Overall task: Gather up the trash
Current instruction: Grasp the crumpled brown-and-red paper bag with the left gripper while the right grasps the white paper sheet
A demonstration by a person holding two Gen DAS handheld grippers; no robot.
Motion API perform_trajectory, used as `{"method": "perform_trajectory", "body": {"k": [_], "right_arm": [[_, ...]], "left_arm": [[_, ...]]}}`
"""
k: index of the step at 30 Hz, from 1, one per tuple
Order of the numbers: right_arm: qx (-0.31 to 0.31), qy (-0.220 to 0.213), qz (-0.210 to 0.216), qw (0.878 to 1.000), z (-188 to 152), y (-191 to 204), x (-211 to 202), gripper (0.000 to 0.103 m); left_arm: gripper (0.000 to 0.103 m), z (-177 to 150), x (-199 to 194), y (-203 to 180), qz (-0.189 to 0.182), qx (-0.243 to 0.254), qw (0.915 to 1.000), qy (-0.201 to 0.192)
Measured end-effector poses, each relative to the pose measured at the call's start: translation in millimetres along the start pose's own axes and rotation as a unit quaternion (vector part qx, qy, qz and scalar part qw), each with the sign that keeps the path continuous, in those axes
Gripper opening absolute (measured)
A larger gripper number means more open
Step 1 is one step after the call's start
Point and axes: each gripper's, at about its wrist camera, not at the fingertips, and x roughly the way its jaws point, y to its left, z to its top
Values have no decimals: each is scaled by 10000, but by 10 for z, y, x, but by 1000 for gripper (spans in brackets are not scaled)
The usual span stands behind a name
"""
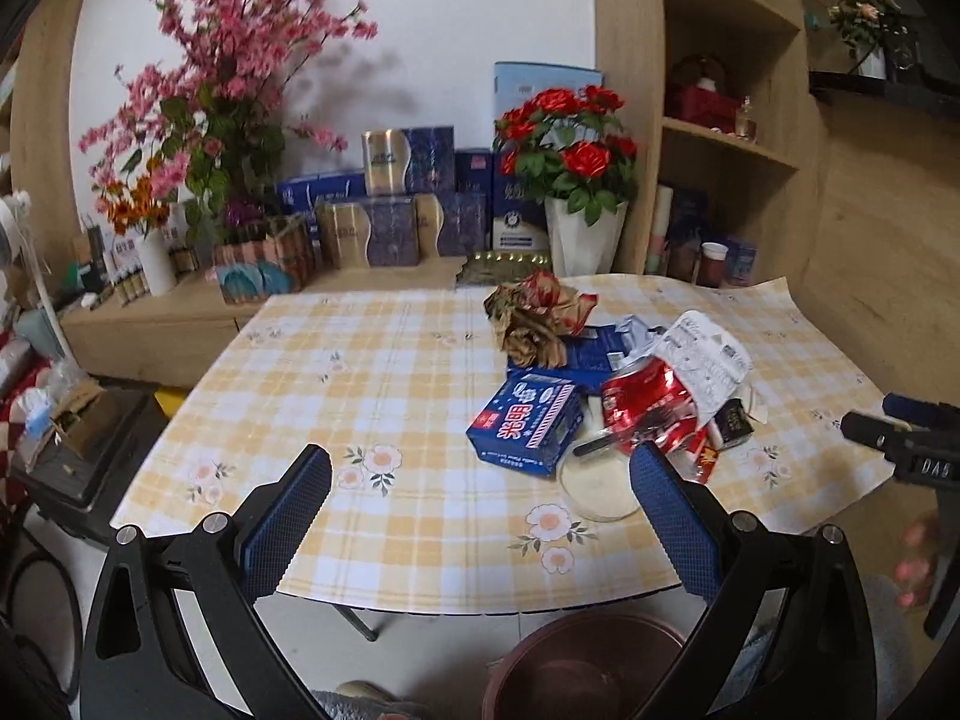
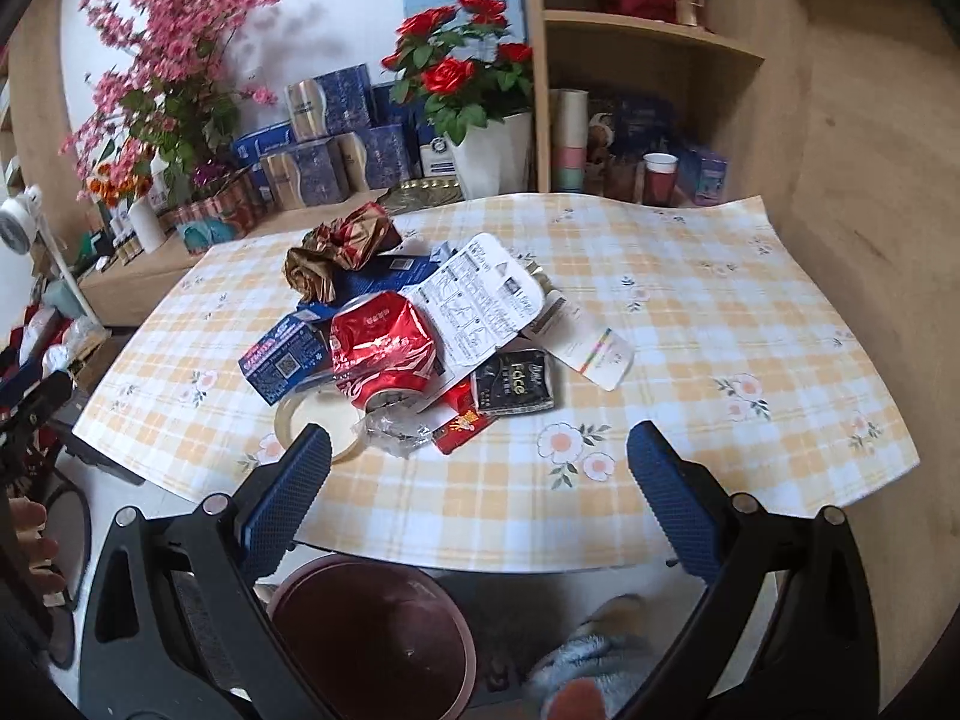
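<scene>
A pile of trash lies on the checked tablecloth (image 1: 372,372): a crushed red can (image 1: 651,405) (image 2: 381,345), a blue carton (image 1: 528,426) (image 2: 282,360), crumpled gold-red wrap (image 1: 534,315) (image 2: 339,246), a white printed card (image 1: 705,360) (image 2: 480,300), a black packet (image 2: 513,384), a tape roll (image 1: 597,483) (image 2: 318,420). A dark red bin (image 2: 372,630) (image 1: 576,669) stands on the floor below the table's near edge. My left gripper (image 1: 480,480) is open and empty, before the pile. My right gripper (image 2: 480,456) is open and empty, just short of the pile.
Behind the table a low shelf holds blue boxes (image 1: 390,204), pink blossoms (image 1: 228,60) and a white vase of red roses (image 1: 576,180). A wooden bookcase (image 1: 732,120) stands at the right. A dark box (image 1: 84,450) sits on the floor at the left.
</scene>
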Motion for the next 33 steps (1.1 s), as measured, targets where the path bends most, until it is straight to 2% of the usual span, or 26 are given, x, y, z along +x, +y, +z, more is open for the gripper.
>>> {"method": "perform_trajectory", "body": {"k": [2, 5, 7, 12, 16, 19, 21, 24, 27, 30, 33], "right_arm": [[-187, 224, 55, 9996, 33, 70, 181, 97], [-484, 466, -151, 9976, 130, 184, 480, 97], [-523, 458, -166, 9974, 201, 205, 577, 97], [-299, 411, -90, 9987, 467, 53, 803, 97], [-294, 357, -273, 9986, 609, -79, 961, 97], [-288, 312, -378, 9984, 657, -179, 1086, 97], [-229, 294, -377, 9986, 672, -255, 1168, 97], [-53, 267, -184, 9995, 678, -392, 1335, 97], [76, 302, 31, 9995, 684, -486, 1509, 96], [218, 386, 318, 9985, 696, -518, 1663, 84], [463, 479, 610, 9959, 727, -553, 1839, 76]], "left_arm": [[98, 0, 133, 53, -49, -69, 9999, 110], [98, -8, 366, 135, -60, -198, 9990, 393], [98, -25, 448, 165, -56, -314, 9983, 477], [97, 33, 795, 308, -535, -779, 9924, 791], [97, 360, 1276, 355, -1139, -1232, 9813, 944], [96, 627, 1819, 399, -1470, -1738, 9665, 1188], [90, 765, 2248, 415, -1584, -2014, 9562, 1414], [84, 853, 2709, 340, -1680, -2029, 9504, 1656], [81, 864, 3019, 196, -1586, -1680, 9550, 1862], [79, 841, 3203, 148, -1570, -1580, 9542, 1995], [71, 832, 3354, 158, -1707, -1723, 9473, 2094]]}}
